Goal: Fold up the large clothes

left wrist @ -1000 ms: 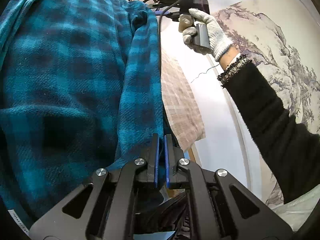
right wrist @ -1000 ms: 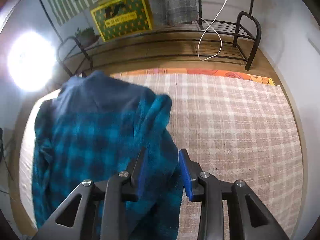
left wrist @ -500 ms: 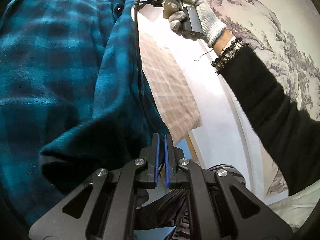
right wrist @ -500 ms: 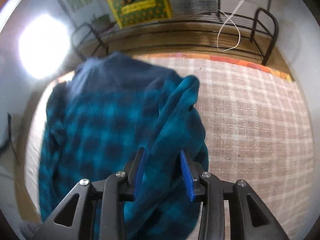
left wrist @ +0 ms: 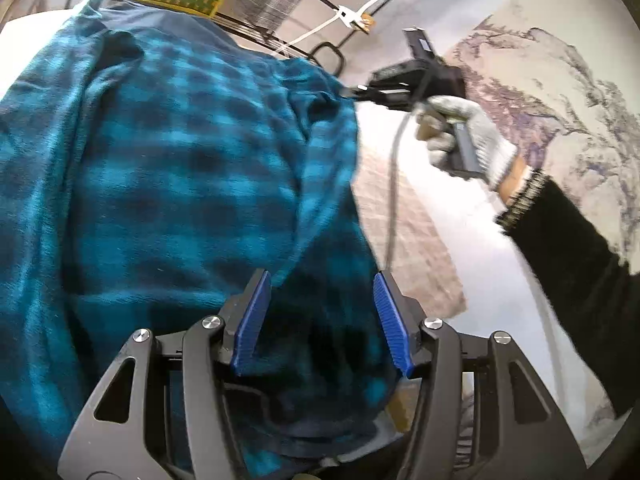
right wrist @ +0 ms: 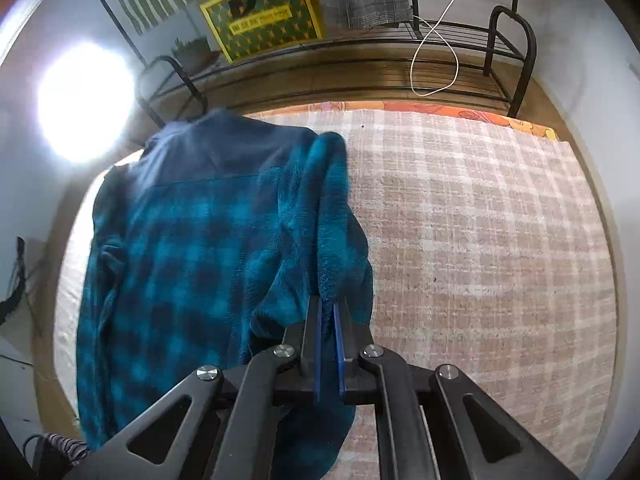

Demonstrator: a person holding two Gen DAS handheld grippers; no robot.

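- Swapping grips: left gripper [left wrist: 320, 322] has just been opening; its blue pads [left wrist: 250, 322] now stand apart with dark fleece behind and below the gap, not pressed by either pad. A second ago they were together on a fold of the shirt.
- Right gripper [right wrist: 329, 344] has just been closing; its jaws are now clamped on a raised ridge of shirt [right wrist: 192, 248], fabric pinched between the pads. Earlier it stood half apart around that same ridge.
- Shirt, teal plaid fleece, lies on the left part of the checked sheet [right wrist: 480, 240], collar end far, toward the rack [right wrist: 460, 40]; right part of the sheet is bare.
- From the left wrist view, the gloved hand [left wrist: 464, 136] holds the right tool at the shirt's far right edge, cable trailing down.
- Judgement: the hold has passed from left to right. Left is free to take a new point; right can now carry its edge across for the next fold.
- Risk, as a guess: thick fleece may slip from a narrow pinch if pulled fast.
- Fold looks early; shirt rumpled, not yet squared.
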